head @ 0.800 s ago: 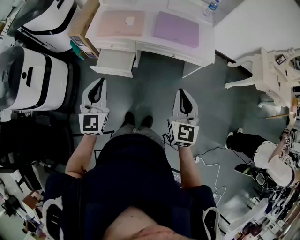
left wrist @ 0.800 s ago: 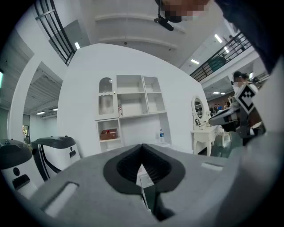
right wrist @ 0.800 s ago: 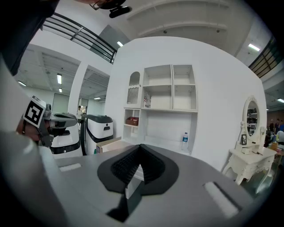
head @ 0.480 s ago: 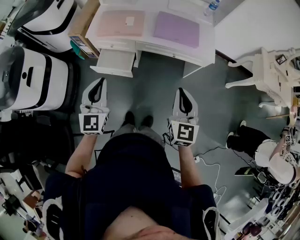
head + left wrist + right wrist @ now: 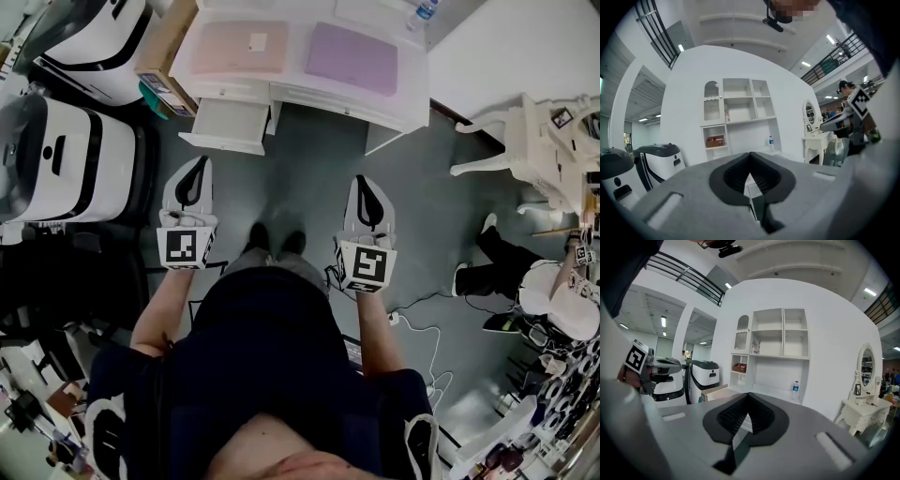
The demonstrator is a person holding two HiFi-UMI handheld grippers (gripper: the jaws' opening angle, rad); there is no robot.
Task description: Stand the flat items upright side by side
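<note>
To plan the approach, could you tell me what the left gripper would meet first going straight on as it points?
The left gripper would most likely meet the open drawer of the white desk first, though depth is hard to judge.

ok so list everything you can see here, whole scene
pink flat item: one, pink, lying flat on the desk, left
purple flat item: one, purple, lying flat on the desk, right
desk: one, white, ahead of the person
drawer: one, white, pulled open at the desk's left
water bottle: one, clear, desk's back right
cardboard box: one, brown, at the desk's left end
machines: two, white and black, floor at left
dressing table: one, white, at right
shelf unit: one, white, behind the desk
other person: one, low on the floor, far right
left gripper: one, grey, jaws shut, empty
right gripper: one, grey, jaws shut, empty
</note>
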